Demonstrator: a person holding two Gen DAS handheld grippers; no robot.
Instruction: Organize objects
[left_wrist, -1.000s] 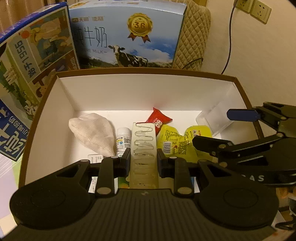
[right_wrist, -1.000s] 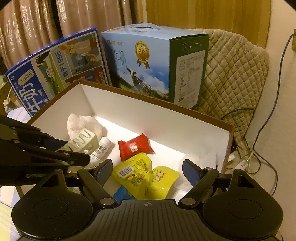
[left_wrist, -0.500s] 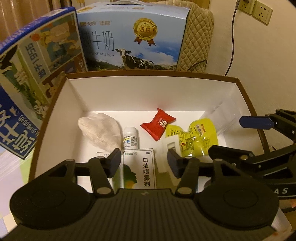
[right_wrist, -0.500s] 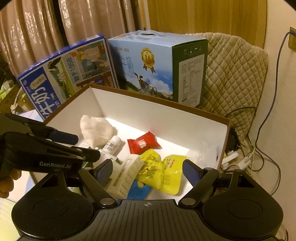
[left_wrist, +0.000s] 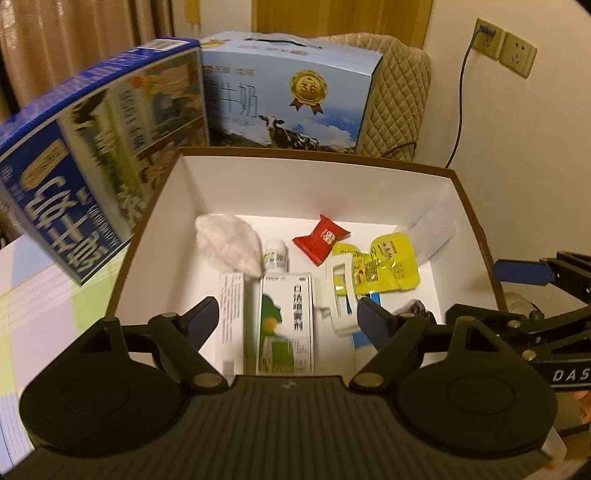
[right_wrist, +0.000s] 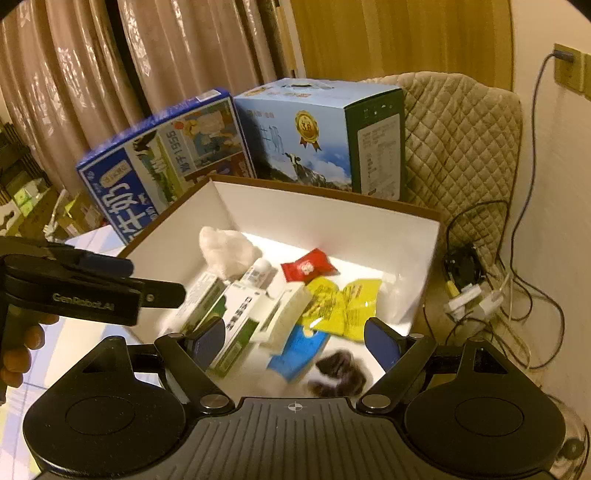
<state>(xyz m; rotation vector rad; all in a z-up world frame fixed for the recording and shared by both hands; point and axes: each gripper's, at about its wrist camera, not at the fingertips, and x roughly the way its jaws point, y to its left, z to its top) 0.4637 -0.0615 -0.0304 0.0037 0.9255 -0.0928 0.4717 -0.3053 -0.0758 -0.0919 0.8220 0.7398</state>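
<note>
A brown-rimmed white box (left_wrist: 458, 184) (right_wrist: 424, 236) holds several items: a white cloth (left_wrist: 229, 243), a small white bottle (left_wrist: 275, 254), a red candy packet (left_wrist: 321, 238), yellow pouches (left_wrist: 388, 264), a white clip-like piece (left_wrist: 338, 295) (right_wrist: 284, 314), a green-and-white carton (left_wrist: 286, 325) (right_wrist: 236, 325), a blue packet (right_wrist: 299, 350) and a dark object (right_wrist: 340, 373). My left gripper (left_wrist: 288, 317) hangs open above the box's near side, holding nothing. My right gripper (right_wrist: 293, 341) is open too, over the near right part, and shows at the right edge of the left wrist view.
Two milk cartons (left_wrist: 92, 192) (left_wrist: 291, 99) stand behind the box, with a quilted cushion (right_wrist: 461, 147) beside them. Cables and a power strip (right_wrist: 472, 299) lie to the right by the wall. Curtains (right_wrist: 110, 74) hang at the back. A hand (right_wrist: 18, 354) holds the left gripper's handle.
My left gripper opened and let go of the white clip-like piece, which now lies in the box. Both grippers have pulled back and up from the box.
</note>
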